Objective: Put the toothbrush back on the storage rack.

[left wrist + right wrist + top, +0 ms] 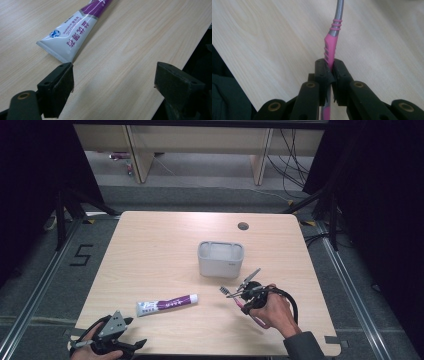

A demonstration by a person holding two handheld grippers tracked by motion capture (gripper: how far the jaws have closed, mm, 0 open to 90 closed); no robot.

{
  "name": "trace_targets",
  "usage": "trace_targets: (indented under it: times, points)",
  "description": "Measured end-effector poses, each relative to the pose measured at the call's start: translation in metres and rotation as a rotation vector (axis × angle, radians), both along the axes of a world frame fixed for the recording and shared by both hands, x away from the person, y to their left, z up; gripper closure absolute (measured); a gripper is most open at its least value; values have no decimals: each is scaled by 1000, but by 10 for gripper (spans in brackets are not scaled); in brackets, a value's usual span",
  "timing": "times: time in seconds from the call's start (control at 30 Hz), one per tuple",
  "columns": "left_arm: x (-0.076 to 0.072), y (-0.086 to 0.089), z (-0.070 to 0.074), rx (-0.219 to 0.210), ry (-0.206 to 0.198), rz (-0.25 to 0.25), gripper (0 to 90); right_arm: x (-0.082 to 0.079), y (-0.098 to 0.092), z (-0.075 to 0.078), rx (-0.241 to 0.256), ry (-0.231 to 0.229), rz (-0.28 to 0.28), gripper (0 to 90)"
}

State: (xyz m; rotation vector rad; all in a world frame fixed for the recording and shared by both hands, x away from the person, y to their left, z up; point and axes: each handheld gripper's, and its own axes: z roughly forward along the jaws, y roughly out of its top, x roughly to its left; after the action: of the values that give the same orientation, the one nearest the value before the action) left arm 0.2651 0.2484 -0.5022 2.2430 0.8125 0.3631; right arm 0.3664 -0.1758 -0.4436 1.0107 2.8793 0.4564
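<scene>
Right tool (331, 72) pinches the light, stiff toothbrush (330, 47) mid-handle, a sound hold; left tool (113, 77) gapes wide beside the soft toothpaste tube (72, 32).

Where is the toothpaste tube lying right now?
High view: toothpaste tube lies flat on the table, front left of the grey container, just ahead of the open left gripper.

Evenly lit from above, with the table (150, 250) bright and its surroundings falling to near black at both sides; shadows soft and short, no strong glare on the wood. Slightly soft and grainy overall in the high view. Close jaws blurred in both gripper views, with the tube (75, 32) print sharp and the toothbrush (331, 45) handle fairly crisp against blurred wood.
</scene>
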Motion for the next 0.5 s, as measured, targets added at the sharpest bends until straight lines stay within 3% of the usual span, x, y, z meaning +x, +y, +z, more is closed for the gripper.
trace_targets:
  times: [0.07,0.27,0.3,0.4,0.47,0.5]
  points:
    - [-1,-1,-1,-20,7,9,156,-2,-3,3,73,-26,-7,835]
    - [0,-1,0,-17,6,10,156,-5,-11,11,172,-89,-25,835]
    - [1,-1,0,-19,2,11,156,-7,-11,12,182,-82,-49,835]
    - [0,-1,-1,-17,1,13,156,-5,-14,13,249,-125,-21,835]
    - [0,-1,-1,-19,0,13,156,-7,-15,16,267,-140,-41,834]
    - [0,-1,-1,-19,0,12,156,-6,-16,16,295,-166,-18,835]
